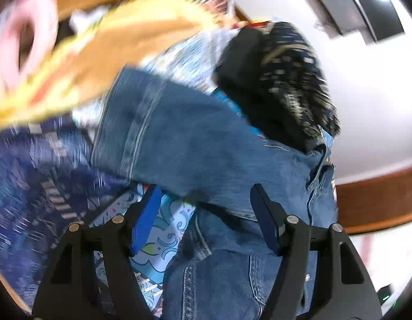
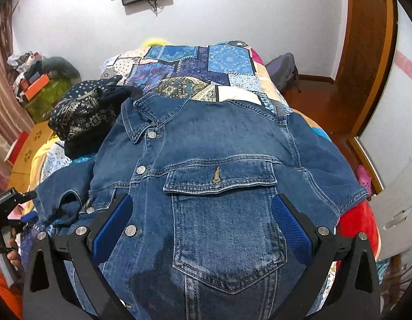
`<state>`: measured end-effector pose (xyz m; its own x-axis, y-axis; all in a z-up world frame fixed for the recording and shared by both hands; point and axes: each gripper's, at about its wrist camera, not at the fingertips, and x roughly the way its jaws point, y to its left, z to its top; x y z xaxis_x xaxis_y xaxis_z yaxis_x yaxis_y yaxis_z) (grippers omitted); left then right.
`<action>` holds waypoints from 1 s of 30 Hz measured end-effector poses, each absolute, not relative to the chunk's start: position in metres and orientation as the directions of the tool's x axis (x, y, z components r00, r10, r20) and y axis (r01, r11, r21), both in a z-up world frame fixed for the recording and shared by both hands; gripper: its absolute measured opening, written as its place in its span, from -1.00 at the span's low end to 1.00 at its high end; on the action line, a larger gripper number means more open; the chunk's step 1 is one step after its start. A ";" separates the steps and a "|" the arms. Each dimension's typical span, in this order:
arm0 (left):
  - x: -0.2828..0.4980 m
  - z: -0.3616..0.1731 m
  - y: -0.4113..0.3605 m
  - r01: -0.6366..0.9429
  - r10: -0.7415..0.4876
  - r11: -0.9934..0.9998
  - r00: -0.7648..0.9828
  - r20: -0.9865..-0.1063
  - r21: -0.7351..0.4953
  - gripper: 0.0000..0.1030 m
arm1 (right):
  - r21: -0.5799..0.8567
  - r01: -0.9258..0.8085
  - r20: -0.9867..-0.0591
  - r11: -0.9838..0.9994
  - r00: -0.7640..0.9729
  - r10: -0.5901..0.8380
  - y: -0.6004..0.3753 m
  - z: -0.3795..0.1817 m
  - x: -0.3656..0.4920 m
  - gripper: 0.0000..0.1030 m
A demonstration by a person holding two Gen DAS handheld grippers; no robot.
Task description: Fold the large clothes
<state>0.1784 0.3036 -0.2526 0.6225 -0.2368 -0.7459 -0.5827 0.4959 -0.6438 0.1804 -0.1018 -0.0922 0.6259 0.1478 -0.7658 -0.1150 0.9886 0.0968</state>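
The denim jacket (image 2: 206,176) lies front up on the patchwork bedspread (image 2: 195,72), collar toward the far wall, buttons in a line down its left-of-centre placket and the chest pocket (image 2: 222,213) facing the right wrist camera. One sleeve (image 2: 62,200) is bunched and partly turned in at the left edge of that view; the other side spreads flat out toward the right. As a judgement, the folding is at an early stage: the body is laid out and roughly smoothed, but neither sleeve is brought squarely across, and the jacket has not been halved or stacked. A folded dark patterned garment (image 2: 83,114) sits just beside the collar (possibly an item already finished, though that cannot be confirmed).

The right gripper (image 2: 203,226) hovers low over the pocket with its jaws spread wide, one blue pad on each side of the pocket; nothing is pinched between them, and whether the pads touch the cloth is unclear. The left gripper (image 1: 206,218) is likewise wide apart and holds nothing, with denim (image 1: 195,146) lying between and beyond its fingers; that view is smeared by motion blur, so finer contact cannot be read.
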 end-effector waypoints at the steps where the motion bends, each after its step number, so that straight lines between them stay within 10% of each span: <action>1: 0.179 -0.262 0.307 -0.591 -0.261 0.462 0.622 -0.738 -0.662 0.31 | 0.094 -0.117 -0.769 0.989 0.622 0.147 -0.100 -0.093 0.181 1.00; 11: 0.201 -0.304 0.316 -0.639 -0.277 0.414 0.590 -0.758 -0.649 0.31 | 0.047 -0.131 -0.788 0.990 0.604 0.118 -0.090 -0.099 0.187 1.00; 15: 0.219 -0.295 0.305 -0.635 -0.217 0.523 0.545 -0.810 -0.568 -0.31 | 0.037 -0.135 -0.793 0.990 0.599 0.111 -0.090 -0.101 0.186 1.00; 19: 0.229 -0.259 0.286 -0.595 -0.082 0.666 0.541 -0.837 -0.450 -0.78 | 0.037 -0.133 -0.792 0.990 0.600 0.110 -0.093 -0.101 0.186 1.00; 30: 0.245 -0.089 0.205 -0.299 0.077 0.923 0.758 -0.648 -0.240 -0.89 | 0.074 -0.111 -0.768 0.991 0.628 0.127 -0.112 -0.094 0.185 1.00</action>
